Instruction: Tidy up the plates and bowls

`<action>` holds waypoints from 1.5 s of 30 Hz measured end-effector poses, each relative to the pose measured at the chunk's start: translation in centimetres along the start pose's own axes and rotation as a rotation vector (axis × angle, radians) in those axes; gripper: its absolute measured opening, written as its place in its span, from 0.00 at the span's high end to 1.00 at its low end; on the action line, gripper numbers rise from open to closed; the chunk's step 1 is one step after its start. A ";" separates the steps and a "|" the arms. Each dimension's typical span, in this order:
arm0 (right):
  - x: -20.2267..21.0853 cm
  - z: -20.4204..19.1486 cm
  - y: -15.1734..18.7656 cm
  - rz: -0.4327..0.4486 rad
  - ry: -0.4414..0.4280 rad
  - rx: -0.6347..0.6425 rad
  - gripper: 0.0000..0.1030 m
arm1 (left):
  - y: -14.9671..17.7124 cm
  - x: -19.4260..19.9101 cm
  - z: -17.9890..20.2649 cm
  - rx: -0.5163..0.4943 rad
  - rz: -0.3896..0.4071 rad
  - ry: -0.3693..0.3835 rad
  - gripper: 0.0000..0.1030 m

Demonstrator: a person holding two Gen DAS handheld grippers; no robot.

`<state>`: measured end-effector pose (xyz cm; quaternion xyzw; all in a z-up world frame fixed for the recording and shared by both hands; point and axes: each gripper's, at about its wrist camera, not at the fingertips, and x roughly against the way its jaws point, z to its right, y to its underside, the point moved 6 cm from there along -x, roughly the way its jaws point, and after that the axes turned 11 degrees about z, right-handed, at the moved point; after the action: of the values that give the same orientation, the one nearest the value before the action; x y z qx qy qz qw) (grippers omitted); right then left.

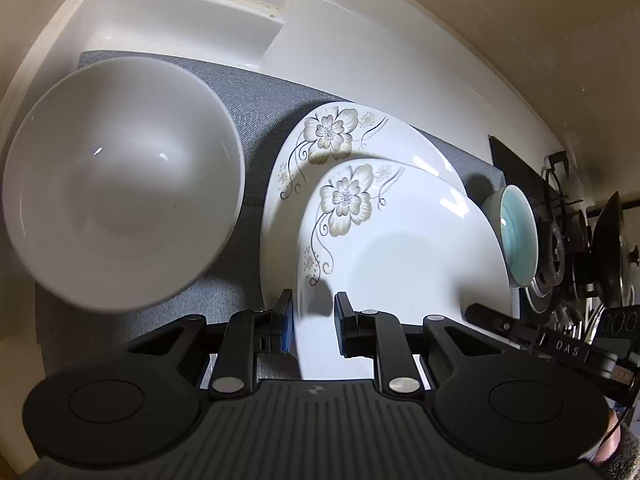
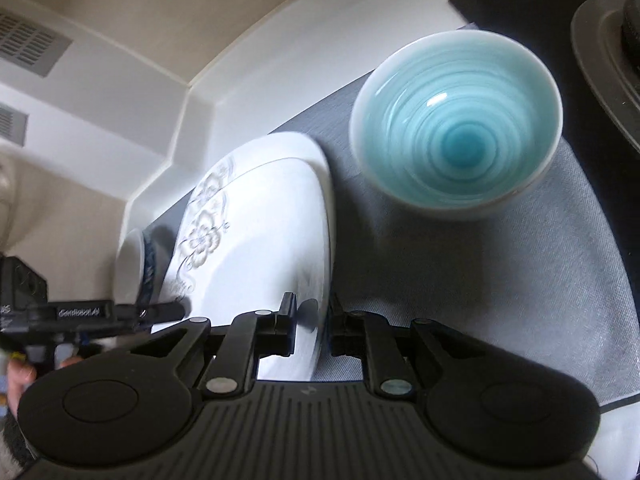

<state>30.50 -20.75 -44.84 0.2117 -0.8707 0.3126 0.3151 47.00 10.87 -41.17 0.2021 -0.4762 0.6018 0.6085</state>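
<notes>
A grey mat (image 1: 256, 104) covered the white counter (image 1: 360, 52). On it lay 2 floral plates, the upper plate (image 1: 400, 248) tilted above the lower plate (image 1: 384, 136). The left gripper (image 1: 313, 322) pinched the upper plate's rim on 1 side, and the right gripper (image 2: 310, 326) clamped the opposite rim. A large white bowl (image 1: 120, 184) sat left of the plates, a smaller turquoise bowl (image 2: 456, 124) right of them, near the stove (image 1: 560, 240).

Black left tongs (image 1: 313, 322), blue pads (image 1: 286, 325), silver rivets; right tongs (image 2: 311, 328) black, ribbed housing.
</notes>
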 end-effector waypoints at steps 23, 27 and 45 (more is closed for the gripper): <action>-1.4 0.8 0.2 0.089 0.026 -0.091 0.85 | 3.2 2.1 -1.7 0.165 -0.017 0.100 0.80; -1.7 1.4 0.1 0.089 -0.012 -0.107 0.85 | 3.4 1.1 -1.9 0.188 -0.027 0.101 0.80; 3.5 -1.3 2.7 0.045 0.029 0.097 0.83 | 2.5 1.3 -1.5 0.092 0.014 0.027 0.80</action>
<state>27.00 -18.55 -42.74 0.2027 -0.8545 0.3642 0.3098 44.98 13.29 -41.64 0.2185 -0.4412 0.6301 0.6005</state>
